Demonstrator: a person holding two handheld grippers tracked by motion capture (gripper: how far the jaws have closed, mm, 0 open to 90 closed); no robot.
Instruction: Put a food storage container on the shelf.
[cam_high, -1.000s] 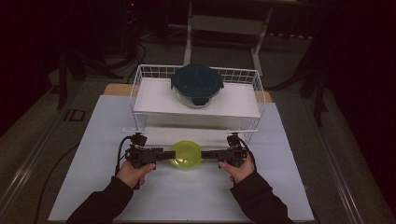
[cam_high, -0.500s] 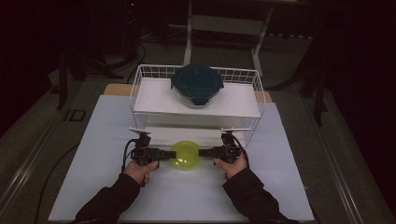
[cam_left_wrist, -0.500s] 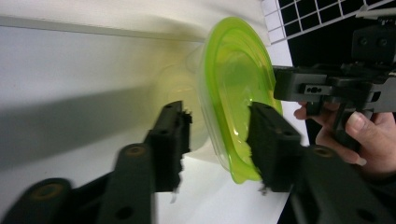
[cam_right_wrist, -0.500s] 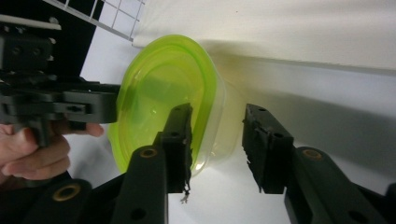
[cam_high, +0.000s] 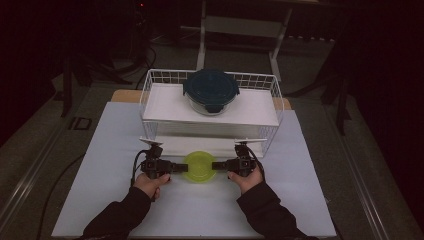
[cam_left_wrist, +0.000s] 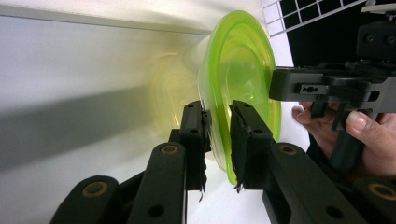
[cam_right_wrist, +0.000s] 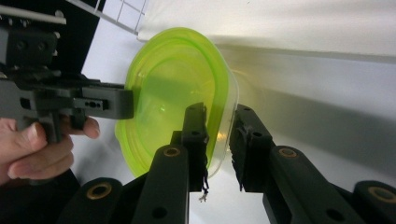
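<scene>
The bowl (cam_high: 199, 166), a translucent yellow-green one, sits low over the white table (cam_high: 100, 150) just in front of the wire rack (cam_high: 150, 95), between the two grippers. The left gripper (cam_high: 170, 166) reaches in from the bowl's left, the right gripper (cam_high: 216, 165) from its right, each held in a hand (cam_high: 150, 184) near the table's front edge.

In the left gripper view the two black jaws stand either side of the bowl's (cam_left_wrist: 238, 84) rim and press on it, one jaw inside the bowl, one outside. The right gripper's jaw (cam_left_wrist: 317, 88) comes in at the bowl's far side, with a hand (cam_left_wrist: 359, 135) behind it.

In the right gripper view the jaws straddle the bowl's (cam_right_wrist: 177, 84) rim; the inner jaw lies against the wall, while the outer jaw stands a little off it, so I cannot tell whether they grip. The left gripper (cam_right_wrist: 93, 102) touches the bowl's opposite edge.

On the rack's upper shelf, behind the bowl, rests a glass container (cam_high: 211, 92) with a dark blue lid.
</scene>
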